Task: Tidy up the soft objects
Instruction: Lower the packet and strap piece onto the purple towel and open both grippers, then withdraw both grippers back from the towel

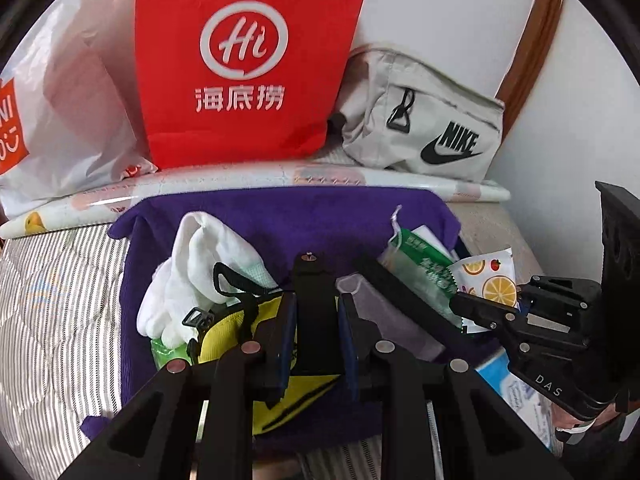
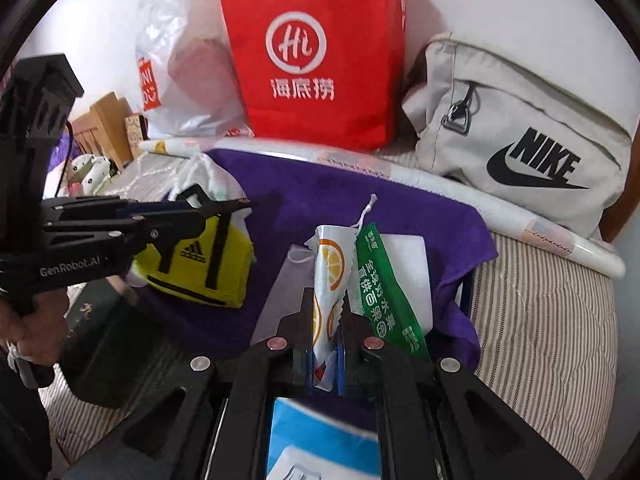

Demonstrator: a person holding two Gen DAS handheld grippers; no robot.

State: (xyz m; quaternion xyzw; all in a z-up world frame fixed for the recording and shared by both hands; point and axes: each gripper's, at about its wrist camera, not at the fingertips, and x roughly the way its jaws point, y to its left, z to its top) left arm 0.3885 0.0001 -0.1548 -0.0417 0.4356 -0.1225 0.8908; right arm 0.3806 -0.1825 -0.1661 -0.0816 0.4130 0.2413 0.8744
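purple cloth (image 2: 320,196) bears a yellow pouch (image 2: 200,268) at 9 o'clock; right gripper (image 2: 326,320) clamps orange-print packet (image 2: 330,264); left gripper (image 1: 316,312) jaws narrow.

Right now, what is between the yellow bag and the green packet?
In the right wrist view, bare purple cloth lies between the yellow bag and the green packet, and nearer the camera stands the orange-print packet clamped in the right gripper.

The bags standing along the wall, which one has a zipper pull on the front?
The beige Nike bag, on the right. A dark zipper pull hangs on its front; the red Hi bag and white plastic bag show none.
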